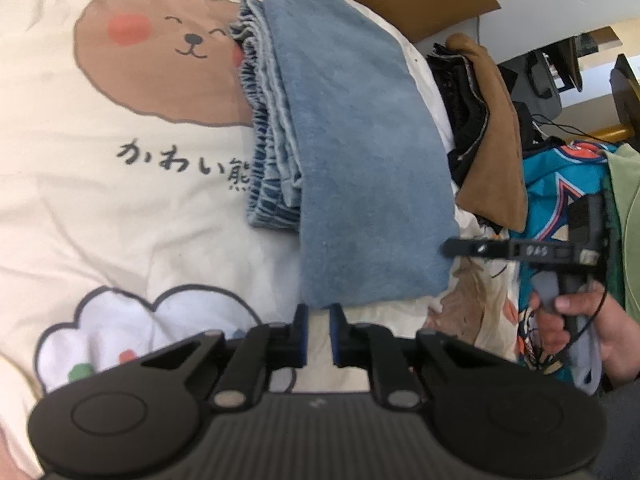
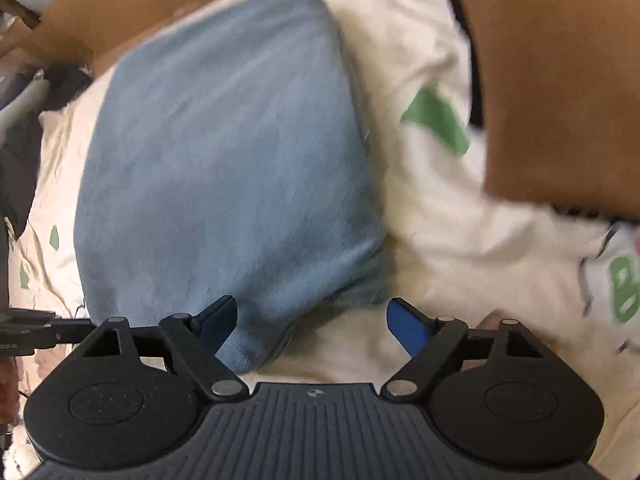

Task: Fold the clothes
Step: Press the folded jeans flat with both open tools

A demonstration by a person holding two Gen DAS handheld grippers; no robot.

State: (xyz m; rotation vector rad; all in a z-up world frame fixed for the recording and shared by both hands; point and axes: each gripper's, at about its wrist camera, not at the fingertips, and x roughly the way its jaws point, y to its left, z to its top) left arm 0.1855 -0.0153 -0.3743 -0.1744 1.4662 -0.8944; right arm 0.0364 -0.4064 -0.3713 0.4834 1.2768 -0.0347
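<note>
The left gripper (image 1: 319,332) has its two blue-padded fingers (image 1: 301,330) drawn close together with only a narrow gap, and nothing is caught between them; bare cream bedsheet (image 1: 92,208) shows through the gap. Just ahead of the fingertips lies the near edge of the folded blue jeans (image 1: 352,152), a smooth light-blue panel on top with the gathered waistband layers stacked along its left side. Left of the jeans the sheet carries a brown bear print (image 1: 160,64). Beyond the jeans to the right sits a pile of dark and brown clothes (image 1: 488,136), then a teal patterned garment (image 1: 560,184). The right gripper (image 2: 312,324) stands with its fingers (image 2: 408,330) spread wide and holds nothing: the left finger overlaps the near corner of the jeans (image 2: 224,160), the right finger is over bare sheet (image 2: 432,232). In the left view that gripper is seen side-on, held by a hand (image 1: 576,328).
</note>
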